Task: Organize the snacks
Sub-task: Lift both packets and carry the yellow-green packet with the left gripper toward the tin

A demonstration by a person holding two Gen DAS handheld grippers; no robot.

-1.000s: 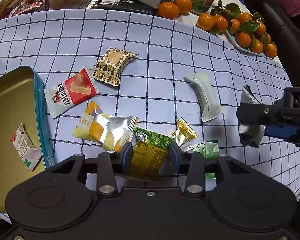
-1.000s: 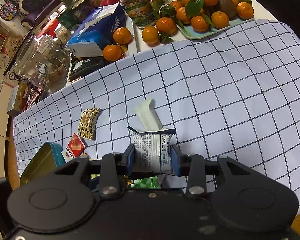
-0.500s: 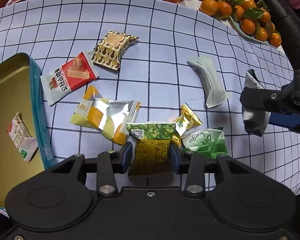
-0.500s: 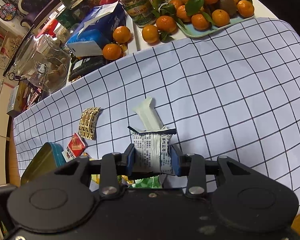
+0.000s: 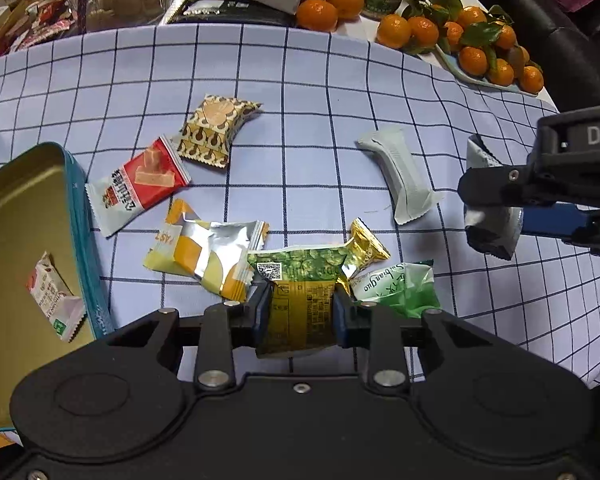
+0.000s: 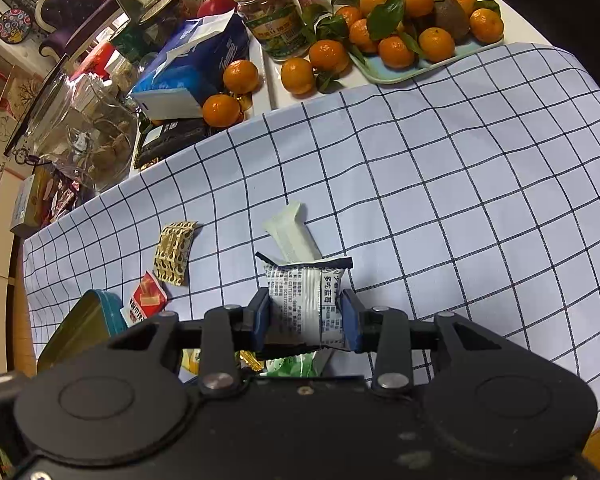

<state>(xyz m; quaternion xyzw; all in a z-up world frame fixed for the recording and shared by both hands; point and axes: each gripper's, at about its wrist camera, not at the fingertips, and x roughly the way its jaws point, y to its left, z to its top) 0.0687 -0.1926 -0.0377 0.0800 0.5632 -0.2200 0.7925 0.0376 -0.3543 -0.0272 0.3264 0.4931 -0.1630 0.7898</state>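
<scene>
Both the left gripper [image 5: 299, 312] and the right gripper [image 6: 308, 318] are matte black plastic with silver screws and blue finger pads [image 5: 261, 312].

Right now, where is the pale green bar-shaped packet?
In the left wrist view the pale green packet lies flat on the checked cloth, right of centre, between the brown patterned packet and the right gripper.

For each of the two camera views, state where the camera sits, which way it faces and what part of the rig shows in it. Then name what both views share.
Left wrist: sits on the left gripper, angled down at the checked cloth; its jaws, which have just been closing, pinch the green-yellow packet.
Right wrist: sits on the right gripper, angled down towards the tangerine tray; its jaws clamp the white printed packet.
Shared: pale bar wrapper, brown patterned packet, tin.
</scene>
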